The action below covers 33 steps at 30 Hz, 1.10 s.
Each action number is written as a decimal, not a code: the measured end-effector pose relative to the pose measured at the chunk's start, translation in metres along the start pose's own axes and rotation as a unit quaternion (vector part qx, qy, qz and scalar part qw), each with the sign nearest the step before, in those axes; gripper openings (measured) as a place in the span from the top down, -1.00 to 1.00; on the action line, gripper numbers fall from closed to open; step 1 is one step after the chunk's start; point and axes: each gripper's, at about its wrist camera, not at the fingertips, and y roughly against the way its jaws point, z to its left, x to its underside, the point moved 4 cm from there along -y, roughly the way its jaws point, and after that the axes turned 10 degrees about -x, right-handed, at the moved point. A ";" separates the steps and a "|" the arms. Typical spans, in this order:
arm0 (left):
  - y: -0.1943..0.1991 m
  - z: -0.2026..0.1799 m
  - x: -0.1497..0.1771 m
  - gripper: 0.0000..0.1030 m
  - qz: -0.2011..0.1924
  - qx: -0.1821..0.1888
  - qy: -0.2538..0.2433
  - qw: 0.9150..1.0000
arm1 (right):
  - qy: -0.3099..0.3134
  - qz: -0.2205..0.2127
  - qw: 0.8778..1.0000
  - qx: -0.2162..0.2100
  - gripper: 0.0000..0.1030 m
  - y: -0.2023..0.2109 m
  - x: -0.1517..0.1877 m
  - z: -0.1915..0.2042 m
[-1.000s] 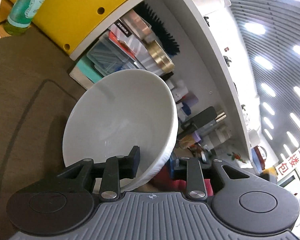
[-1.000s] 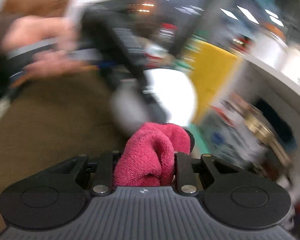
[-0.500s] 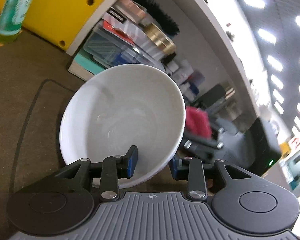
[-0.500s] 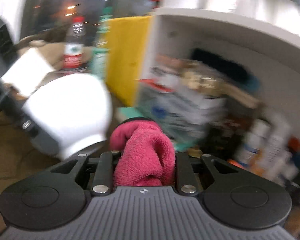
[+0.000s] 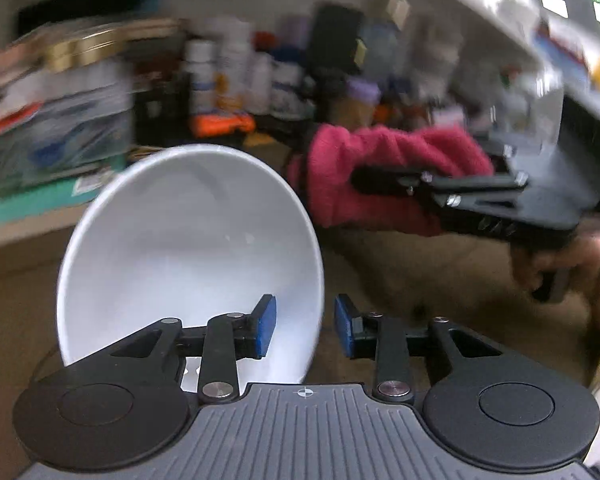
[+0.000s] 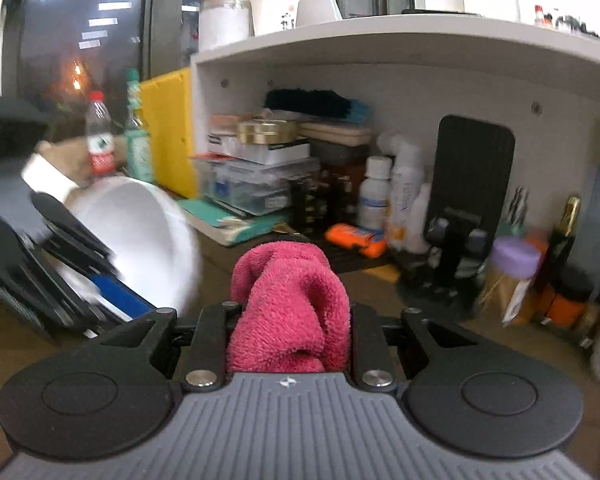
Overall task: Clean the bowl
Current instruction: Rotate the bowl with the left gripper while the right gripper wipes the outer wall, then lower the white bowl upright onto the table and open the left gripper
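A white bowl (image 5: pixel 188 240) is tilted up off the brown tabletop, its inside facing the left wrist camera. My left gripper (image 5: pixel 305 326) is shut on its rim, one blue pad (image 5: pixel 266 326) inside the bowl and the other outside. A crumpled pink-red cloth (image 6: pixel 288 304) fills my right gripper (image 6: pixel 290 314), which is shut on it. In the left wrist view the cloth (image 5: pixel 384 168) hangs just right of the bowl's rim, apart from it, with a hand (image 5: pixel 560 256) behind it. The right wrist view has the bowl (image 6: pixel 140 232) at the left, blurred.
A white shelf unit (image 6: pixel 380 40) stands behind, packed with boxes, a gold tin (image 6: pixel 266 130), bottles (image 6: pixel 374 192) and a black stand (image 6: pixel 474 168). A yellow panel (image 6: pixel 170 128) and a water bottle (image 6: pixel 98 136) stand at the left. An orange packet (image 6: pixel 354 238) lies on the brown tabletop (image 5: pixel 420 280).
Both hands have swung and rolled, so the shelf now looks upright. The cloth has come close to the right side of the bowl's rim. Both grips are unchanged.
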 end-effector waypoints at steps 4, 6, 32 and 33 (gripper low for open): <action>0.006 -0.005 -0.008 -0.06 0.010 -0.062 -0.049 0.997 | -0.012 -0.008 1.000 -0.002 0.52 -0.001 0.005 -0.007; 0.009 -0.005 -0.015 -0.02 0.010 -0.077 -0.057 0.995 | -0.021 -0.010 1.000 0.000 0.52 -0.006 0.001 -0.004; 0.009 0.107 0.005 -0.83 -0.036 -0.257 0.067 0.964 | -0.063 0.028 0.997 0.026 0.52 -0.069 -0.019 -0.018; 0.005 0.102 0.005 -0.67 -0.032 -0.256 0.053 0.965 | -0.061 0.028 0.998 0.017 0.53 -0.072 -0.018 -0.014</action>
